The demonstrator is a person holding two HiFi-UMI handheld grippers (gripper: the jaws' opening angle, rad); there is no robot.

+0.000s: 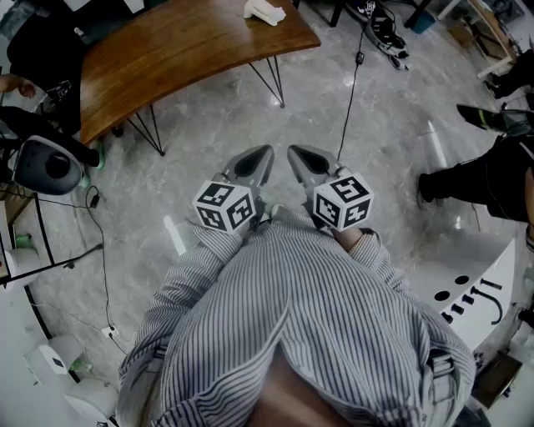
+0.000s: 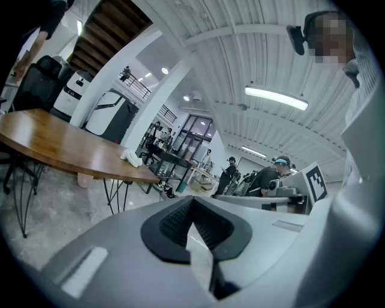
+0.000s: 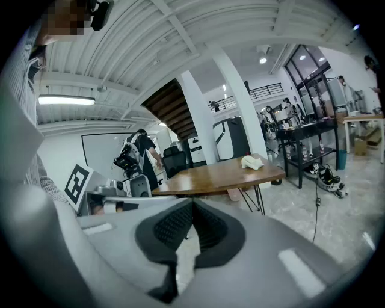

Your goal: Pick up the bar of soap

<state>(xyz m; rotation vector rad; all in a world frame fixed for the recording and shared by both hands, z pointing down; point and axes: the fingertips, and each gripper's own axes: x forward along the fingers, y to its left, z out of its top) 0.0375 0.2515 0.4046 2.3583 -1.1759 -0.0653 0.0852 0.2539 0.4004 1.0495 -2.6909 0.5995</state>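
A pale, lumpy white object (image 1: 265,12), likely the bar of soap, lies near the far end of the curved wooden table (image 1: 175,50). It also shows in the left gripper view as a white object (image 2: 131,157) and in the right gripper view as a white object (image 3: 252,162). Both grippers are held side by side close to the person's striped shirt, over the floor and well short of the table. My left gripper (image 1: 262,156) is shut with nothing between its pads, as its own view (image 2: 192,203) confirms. My right gripper (image 1: 297,155) is likewise shut and holds nothing (image 3: 192,206).
The table stands on thin black hairpin legs (image 1: 271,79). A black cable (image 1: 350,100) runs across the grey marble floor. Shoes (image 1: 385,33) lie at the back right. A person in black (image 1: 484,179) stands at right, beside a white unit (image 1: 471,292). Equipment stands at left (image 1: 46,163).
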